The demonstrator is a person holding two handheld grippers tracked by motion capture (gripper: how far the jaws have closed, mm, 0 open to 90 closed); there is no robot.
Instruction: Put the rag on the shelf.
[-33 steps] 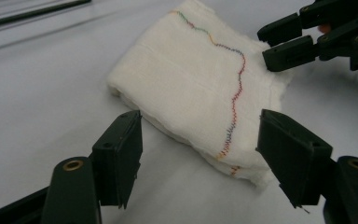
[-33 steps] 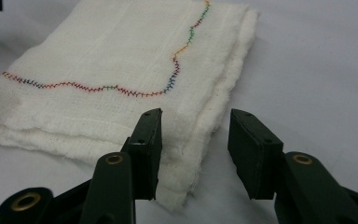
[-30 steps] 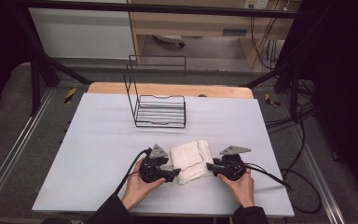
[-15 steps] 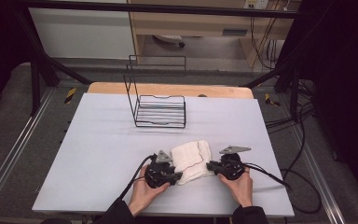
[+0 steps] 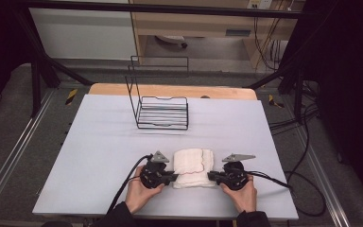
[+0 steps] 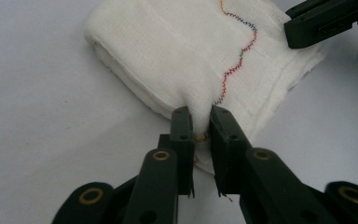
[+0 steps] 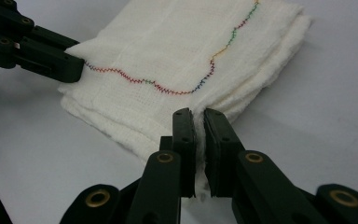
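A folded white cloth (image 5: 194,168) with a coloured zigzag seam lies on the pale table (image 5: 104,142) near its front edge. My left gripper (image 5: 174,178) holds its near left corner. In the left gripper view the jaws (image 6: 200,114) have just been closing and now pinch a fold of the cloth (image 6: 191,56). My right gripper (image 5: 211,177) holds the near right corner. Its jaws (image 7: 199,116) have also just been closing and press on the layered edge of the cloth (image 7: 182,56). Each gripper view shows the other gripper's jaws at the cloth's far corner.
A black wire rack (image 5: 163,111) stands upright at the back middle of the table, well beyond the cloth. Black cables (image 5: 127,182) trail from both grippers towards the front and right. A wooden board edge (image 5: 170,90) runs along the table's far side.
The left gripper has edged in against the cloth's left side. The cloth, which lay slightly askew, now sits squarer between the two grippers. Both hands have otherwise kept their places.
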